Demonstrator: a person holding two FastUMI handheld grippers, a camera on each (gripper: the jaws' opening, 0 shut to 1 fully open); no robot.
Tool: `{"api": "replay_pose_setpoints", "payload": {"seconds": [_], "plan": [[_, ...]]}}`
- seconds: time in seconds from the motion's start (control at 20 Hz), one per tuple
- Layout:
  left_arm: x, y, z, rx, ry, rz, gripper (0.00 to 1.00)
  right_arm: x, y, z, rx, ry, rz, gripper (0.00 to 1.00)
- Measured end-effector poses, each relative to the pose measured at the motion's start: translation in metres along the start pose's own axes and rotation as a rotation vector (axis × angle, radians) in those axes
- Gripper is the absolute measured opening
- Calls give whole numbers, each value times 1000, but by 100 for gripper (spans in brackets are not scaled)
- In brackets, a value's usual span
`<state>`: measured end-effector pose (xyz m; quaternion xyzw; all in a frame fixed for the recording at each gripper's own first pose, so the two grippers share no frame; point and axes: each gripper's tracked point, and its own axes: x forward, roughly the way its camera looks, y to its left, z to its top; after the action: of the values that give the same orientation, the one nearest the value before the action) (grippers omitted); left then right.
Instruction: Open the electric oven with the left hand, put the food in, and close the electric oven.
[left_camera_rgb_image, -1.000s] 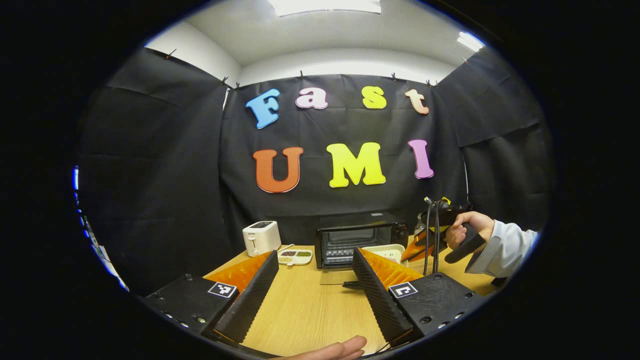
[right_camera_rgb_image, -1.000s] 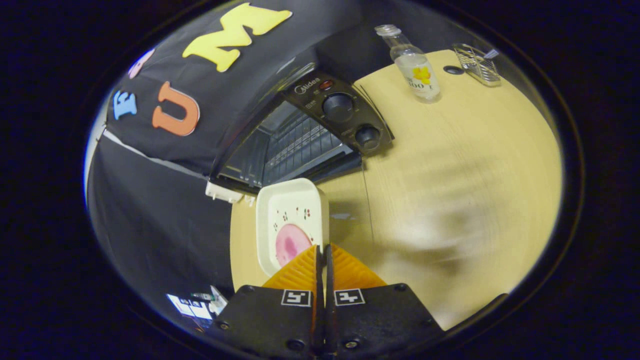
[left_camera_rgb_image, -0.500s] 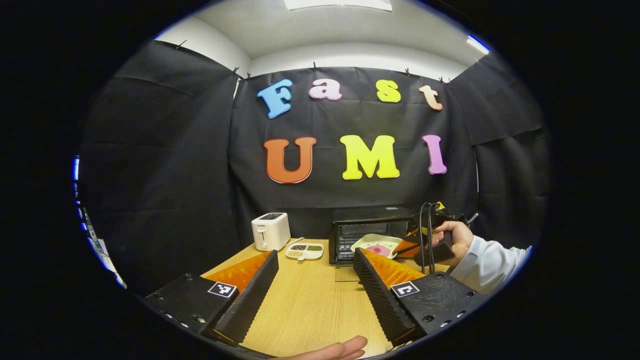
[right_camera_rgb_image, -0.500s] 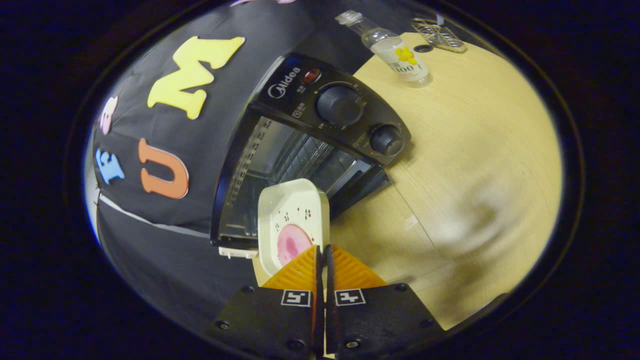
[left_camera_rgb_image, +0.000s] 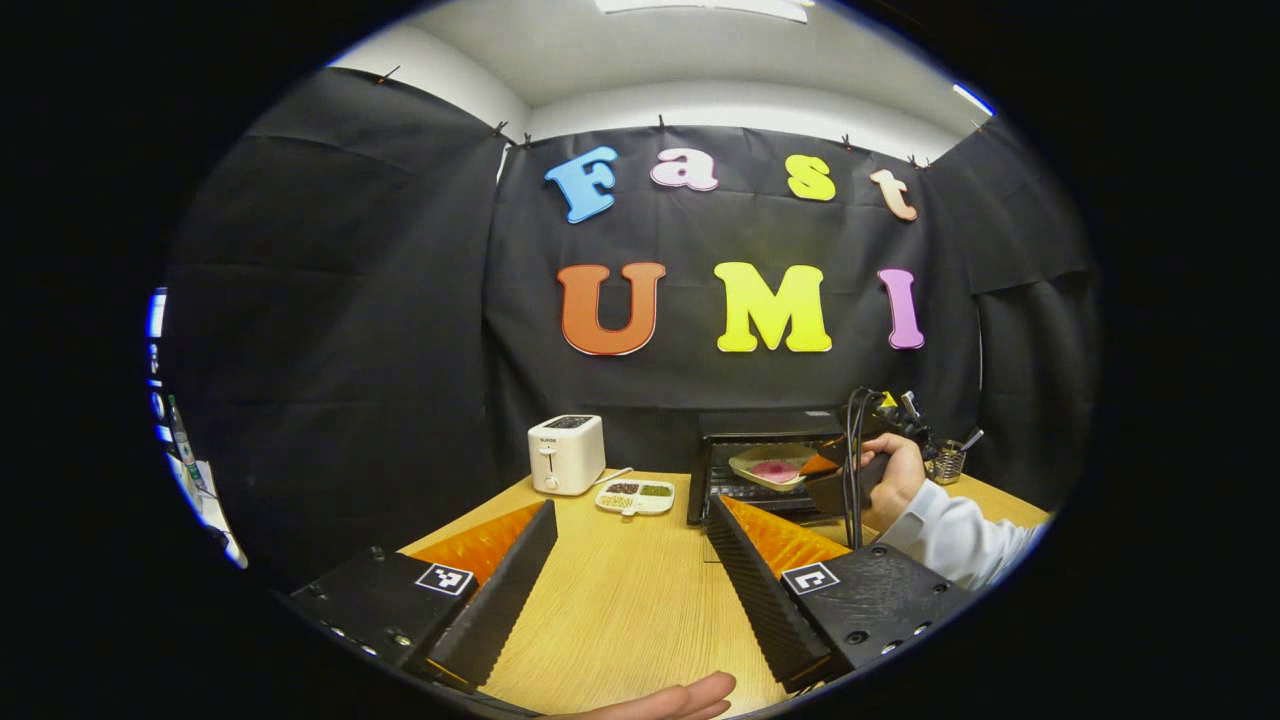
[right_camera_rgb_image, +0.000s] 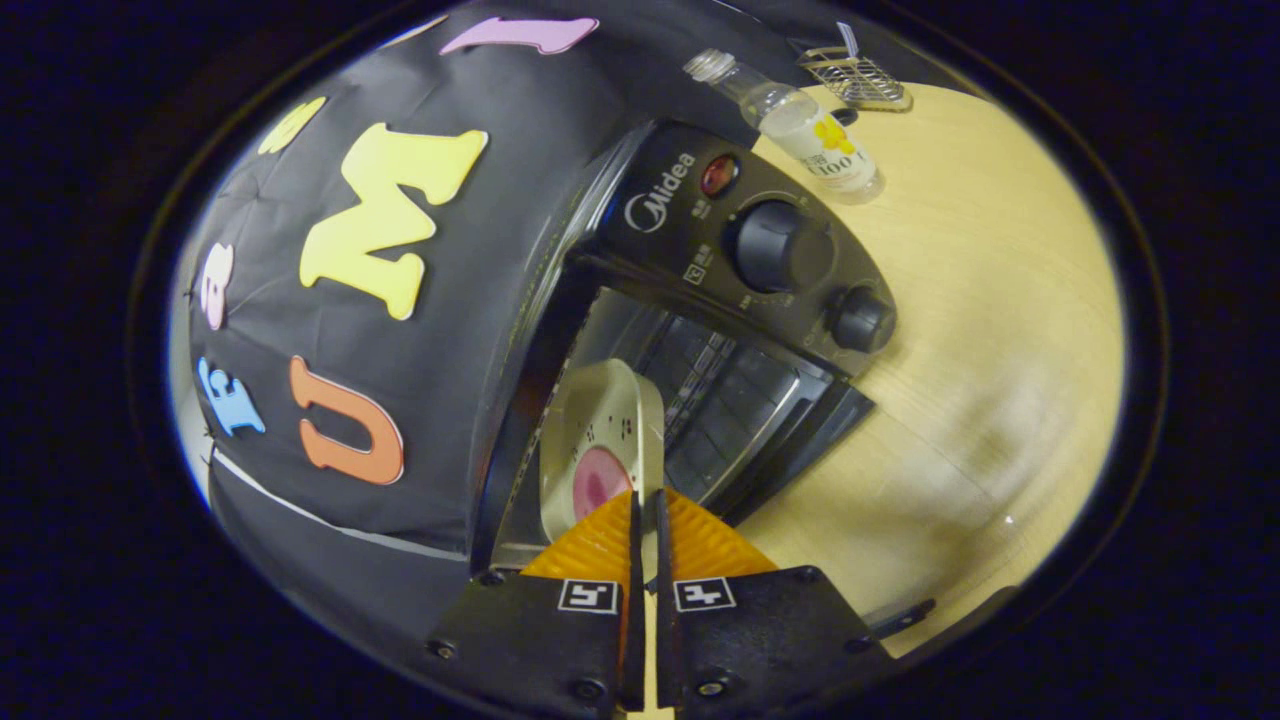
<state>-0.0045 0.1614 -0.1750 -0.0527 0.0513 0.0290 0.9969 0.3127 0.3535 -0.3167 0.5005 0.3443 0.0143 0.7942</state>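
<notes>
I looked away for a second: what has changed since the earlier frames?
The right gripper carried the plate with the pink food from beside the oven into its open mouth. It stays shut on the plate's rim. The left gripper stays open over the table; the oven door stays down.

Wooden table (left_camera_rgb_image: 610, 610) — toaster (left_camera_rgb_image: 566, 454), divided snack tray (left_camera_rgb_image: 636, 496), electric oven (right_camera_rgb_image: 700, 330), bottle (right_camera_rgb_image: 800, 120) standing on it.

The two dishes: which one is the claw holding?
The cream dish with pink food, pinched by the right claw at the oven's mouth. The divided snack dish sits beside the toaster.
</notes>
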Motion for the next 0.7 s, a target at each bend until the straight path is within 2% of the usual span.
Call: {"api": "replay_pose_setpoints", "payload": {"seconds": [0.15,0.2,0.4,0.45,0.55,0.6,0.7], "plan": [[3,6,-6,-1,7,12,96,21,2,-2,-15,-10,13,4],[4,8,-9,-2,6,14,96,24,1,-3,-10,-13,10,7],[10,11,-18,-18,15,15,96,39,1,13,-50,-85,25,7],[12,13,-22,-20,28,22,96,43,0,17,-61,-103,22,5],[15,16,-30,-25,48,32,96,50,-6,24,-83,-131,5,6],[15,16,-33,-29,55,33,96,52,-13,25,-97,-138,-21,11],[16,15,-36,-36,64,33,95,54,-12,28,-126,-150,-6,13]]}}
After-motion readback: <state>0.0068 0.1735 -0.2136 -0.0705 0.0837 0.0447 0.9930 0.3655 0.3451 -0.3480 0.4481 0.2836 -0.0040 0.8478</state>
